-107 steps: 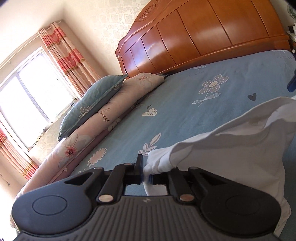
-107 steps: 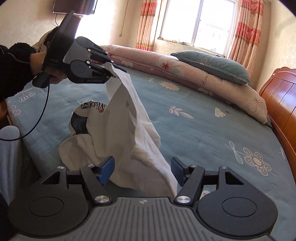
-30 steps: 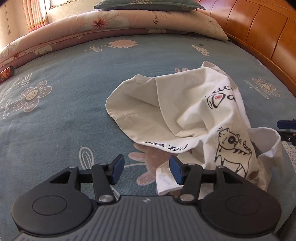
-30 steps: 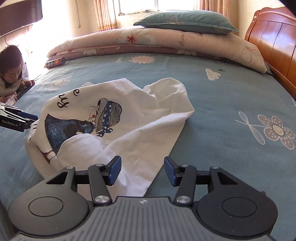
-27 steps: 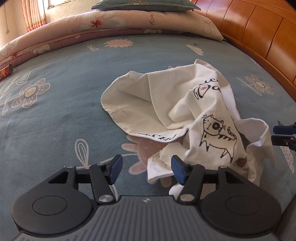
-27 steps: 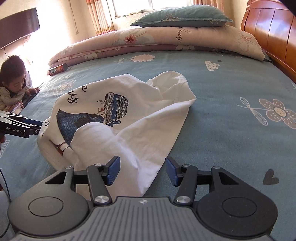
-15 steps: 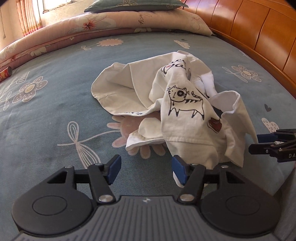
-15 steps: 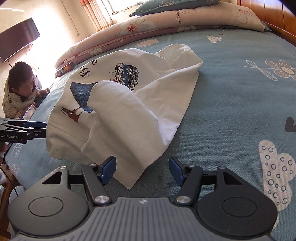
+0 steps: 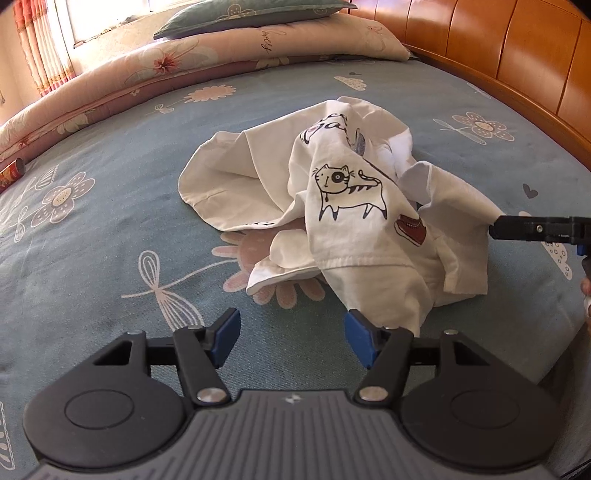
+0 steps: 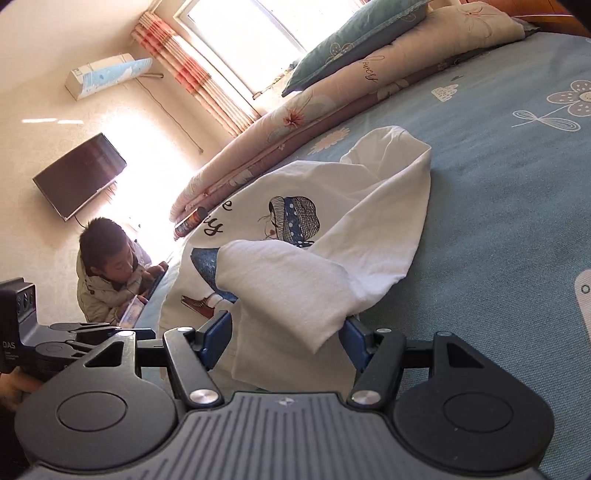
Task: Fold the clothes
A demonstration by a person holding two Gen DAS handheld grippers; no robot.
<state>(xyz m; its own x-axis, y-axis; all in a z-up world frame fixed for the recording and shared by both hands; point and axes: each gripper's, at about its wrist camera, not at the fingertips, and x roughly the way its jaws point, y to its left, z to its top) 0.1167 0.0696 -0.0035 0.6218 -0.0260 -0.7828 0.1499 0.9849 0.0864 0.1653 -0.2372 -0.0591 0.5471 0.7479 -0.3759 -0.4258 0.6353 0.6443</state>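
A crumpled white printed T-shirt (image 9: 343,192) lies mid-frame on the blue flowered bed (image 9: 110,229), the left gripper (image 9: 291,334) with jaws opening and nothing between them, the right gripper (image 10: 286,338) with released jaws straddling a loose fold of it.

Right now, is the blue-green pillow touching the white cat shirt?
Apart. The left wrist view shows the white shirt crumpled mid-bed, while the pillow sits up on the rolled quilt, with bare blue sheet between them.
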